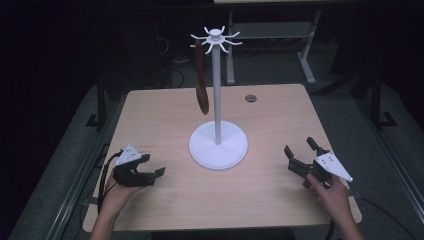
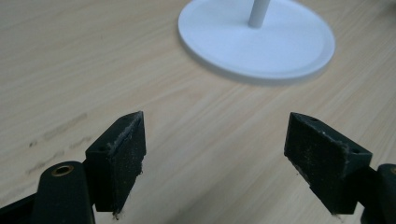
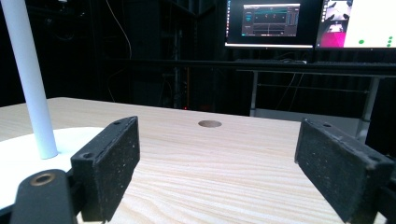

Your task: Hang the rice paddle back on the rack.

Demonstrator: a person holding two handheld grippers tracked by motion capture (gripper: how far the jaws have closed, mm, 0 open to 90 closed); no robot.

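Two matte black jaw pads, wedge-shaped and finely gritty with pale dust along their edges, are seen rising at the bottom of the left gripper view, spread wide with bare wood grain between them, so the left gripper [image 2: 215, 154] is released and nothing is held. Beyond them lies the smooth round white base of the stand [image 2: 257, 39], a flat disc with a slim rounded lip from which a thin white pole rises. In the high view the stand [image 1: 218, 145] is set near the middle of the light wooden table [image 1: 150, 115], and its pole is topped by a small hub with curved white hooks radiating like spokes. From one hook on the stand's left side a long, narrow, dark brown strap [image 1: 201, 82], leathery in look and widening to a rounded lower end, is hung clear of the tabletop. The left gripper [image 1: 150, 172] is held low to the left of the stand's base, and the right gripper [image 1: 300, 150] is held to the right of the base, well apart from it, with its jaws also spread and empty. In the right gripper view the same rough, blocky black pads are seen wide apart, with the white pole at the left and a small round dark grommet hole [image 3: 209, 123] set in the tabletop beyond the stand.
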